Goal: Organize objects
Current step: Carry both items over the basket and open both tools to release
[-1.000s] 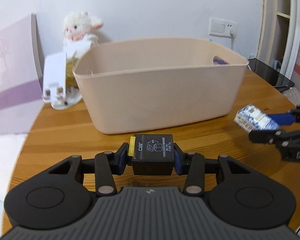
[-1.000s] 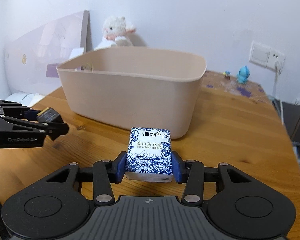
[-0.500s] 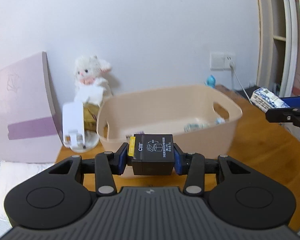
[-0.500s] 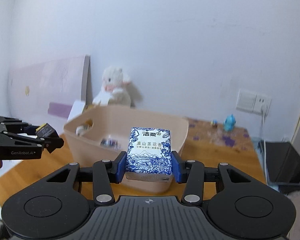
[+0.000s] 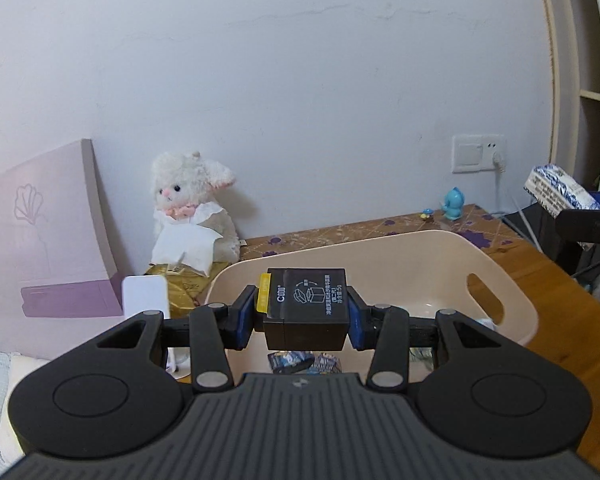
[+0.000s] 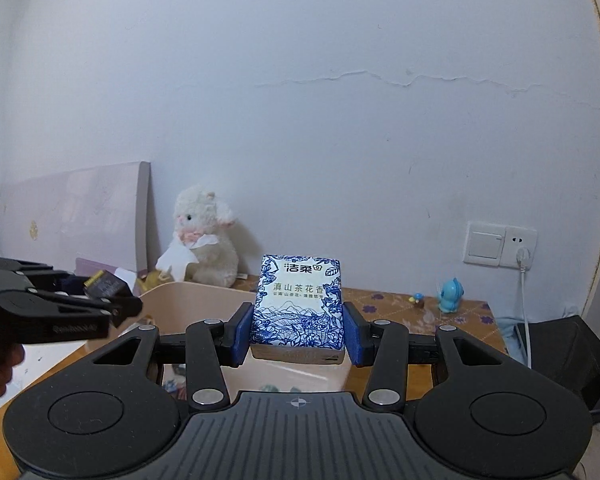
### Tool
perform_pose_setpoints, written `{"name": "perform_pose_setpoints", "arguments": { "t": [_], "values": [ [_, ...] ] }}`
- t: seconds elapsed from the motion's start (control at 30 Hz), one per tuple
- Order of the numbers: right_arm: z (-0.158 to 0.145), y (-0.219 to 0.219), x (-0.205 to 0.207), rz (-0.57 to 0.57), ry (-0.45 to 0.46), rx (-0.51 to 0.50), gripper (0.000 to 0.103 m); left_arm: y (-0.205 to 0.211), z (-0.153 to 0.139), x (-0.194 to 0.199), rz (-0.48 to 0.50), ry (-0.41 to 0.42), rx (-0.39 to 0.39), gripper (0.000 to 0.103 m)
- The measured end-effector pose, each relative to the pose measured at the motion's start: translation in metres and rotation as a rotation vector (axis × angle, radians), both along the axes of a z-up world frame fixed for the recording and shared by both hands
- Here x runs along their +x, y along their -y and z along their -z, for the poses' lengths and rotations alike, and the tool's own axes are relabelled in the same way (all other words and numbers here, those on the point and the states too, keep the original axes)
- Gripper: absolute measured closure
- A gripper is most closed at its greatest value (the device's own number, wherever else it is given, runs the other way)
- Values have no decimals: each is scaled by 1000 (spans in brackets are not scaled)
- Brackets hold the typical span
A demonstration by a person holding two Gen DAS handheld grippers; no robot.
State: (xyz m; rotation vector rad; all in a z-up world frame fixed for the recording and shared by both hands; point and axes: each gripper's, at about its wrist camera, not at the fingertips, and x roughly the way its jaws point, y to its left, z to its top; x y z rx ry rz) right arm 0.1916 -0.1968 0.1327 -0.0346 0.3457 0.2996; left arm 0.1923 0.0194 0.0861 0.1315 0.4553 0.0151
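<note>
Between hand-held gripper (image 6: 298, 334) fingers, tissue pack (image 6: 299, 307).

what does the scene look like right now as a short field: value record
left gripper: shut on black box, above the bin
right gripper: shut on tissue pack, held in the air
bin: beige, open top, small packets lying inside
table: wooden, bin stands on it
background: plush lamb against the wall, blue figurine near the socket
</note>
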Motion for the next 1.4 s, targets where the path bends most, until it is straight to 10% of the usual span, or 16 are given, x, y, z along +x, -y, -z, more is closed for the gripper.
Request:
{"name": "perform_pose_setpoints", "arguments": {
  "t": [0.67, 0.97, 1.4],
  "values": [
    [90, -53, 100, -34, -308, -207, 60, 1, 85, 90, -75, -362, 45, 56],
    [75, -48, 89, -2, -278, -178, 27, 4, 64, 73, -62, -296, 50, 21],
    [37, -29, 49, 12, -206, -119, 0, -4, 35, 30, -90, -222, 33, 17]
  ]
}}
